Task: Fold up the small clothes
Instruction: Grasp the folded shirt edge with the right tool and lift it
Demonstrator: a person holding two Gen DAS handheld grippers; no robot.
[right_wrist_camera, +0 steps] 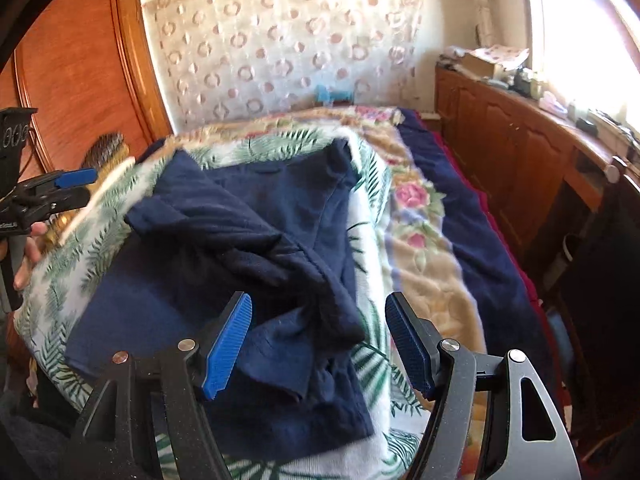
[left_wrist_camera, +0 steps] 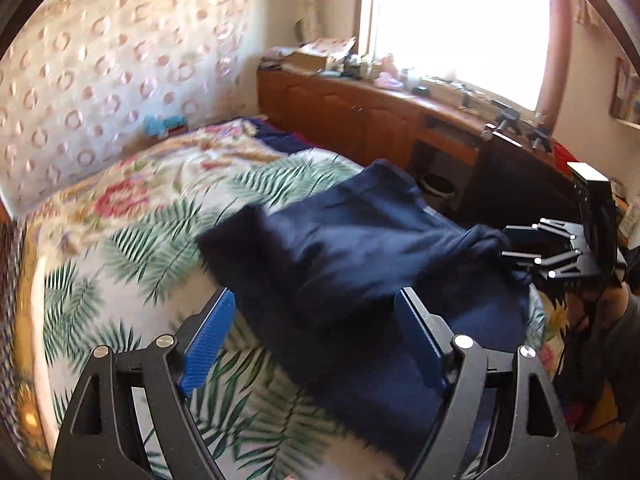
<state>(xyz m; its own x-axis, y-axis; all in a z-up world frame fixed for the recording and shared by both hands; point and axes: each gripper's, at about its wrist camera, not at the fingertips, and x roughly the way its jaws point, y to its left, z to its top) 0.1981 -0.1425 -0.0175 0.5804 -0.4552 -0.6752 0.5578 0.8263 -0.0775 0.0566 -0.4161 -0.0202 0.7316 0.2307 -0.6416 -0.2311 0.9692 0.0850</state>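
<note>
Sunlight from the window (left_wrist_camera: 460, 24) washes over a bedroom with a wooden sideboard (left_wrist_camera: 360, 108) along the wall and a bed (right_wrist_camera: 424, 248) spread with a palm-leaf cover (left_wrist_camera: 132, 248). On that cover lies the navy garment (right_wrist_camera: 256, 240) I am folding, in the middle of the bed's near end.

Judging by how it lies, the fold is partly made: one layer is thrown back over the body in a loose, rumpled flap, with creases and an uneven edge toward my right side. I would say it still needs smoothing and at least one more fold before it counts as a neat packet.

My left claw (left_wrist_camera: 316, 336) hangs over the near edge of the cloth, tilted down, its blue pads spread wide and released; cloth shows beneath the gap, but neither pad presses on it. My right claw (right_wrist_camera: 318, 344) is likewise angled downward above the garment's rumpled lower corner, released and gripping nothing. In the right view, my left hand (right_wrist_camera: 28, 248) shows at the far side of the bed, fingers wrapped round the handle.
</note>
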